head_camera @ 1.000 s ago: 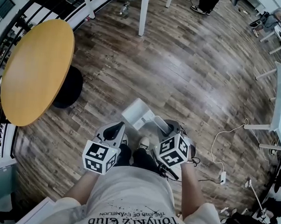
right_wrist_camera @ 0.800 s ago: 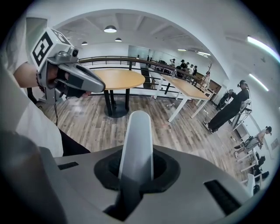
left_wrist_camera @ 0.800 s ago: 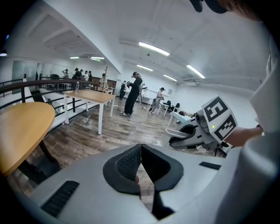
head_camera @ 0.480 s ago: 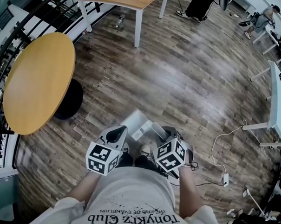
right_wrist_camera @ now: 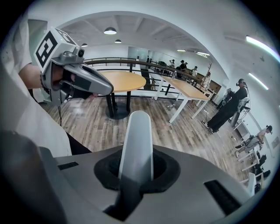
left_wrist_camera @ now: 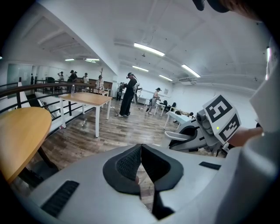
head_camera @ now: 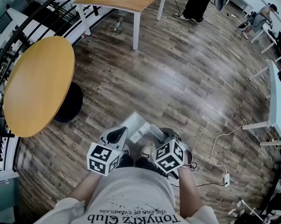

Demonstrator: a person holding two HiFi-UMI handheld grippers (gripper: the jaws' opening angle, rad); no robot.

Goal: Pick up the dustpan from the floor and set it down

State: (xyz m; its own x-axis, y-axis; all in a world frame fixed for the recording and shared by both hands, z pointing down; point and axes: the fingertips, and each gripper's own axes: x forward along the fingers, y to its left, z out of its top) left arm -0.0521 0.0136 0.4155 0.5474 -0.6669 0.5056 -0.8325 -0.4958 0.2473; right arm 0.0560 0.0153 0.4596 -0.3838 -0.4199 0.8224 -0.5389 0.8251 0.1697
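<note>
White plastic dustpan (head_camera: 136, 124), judged light and rigid, hangs before the person's shoes (head_camera: 144, 153), seemingly off the floor (head_camera: 188, 74). Right gripper (head_camera: 162, 131) clamps its handle (right_wrist_camera: 136, 144), the proper hold; left gripper (head_camera: 118, 131) jaws together, empty.

Off-white dustpan (head_camera: 135, 122), totally plain. Light grey left gripper (left_wrist_camera: 141, 162) and right gripper (right_wrist_camera: 136, 169), black pads (left_wrist_camera: 127, 164), black-and-white square markers (head_camera: 102, 157). Streaky brown wood-plank floor (head_camera: 193, 74). Yellow-orange round table (head_camera: 37, 81), black base.

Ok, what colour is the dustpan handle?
The dustpan handle is pale grey, clearest in the right gripper view.
</note>
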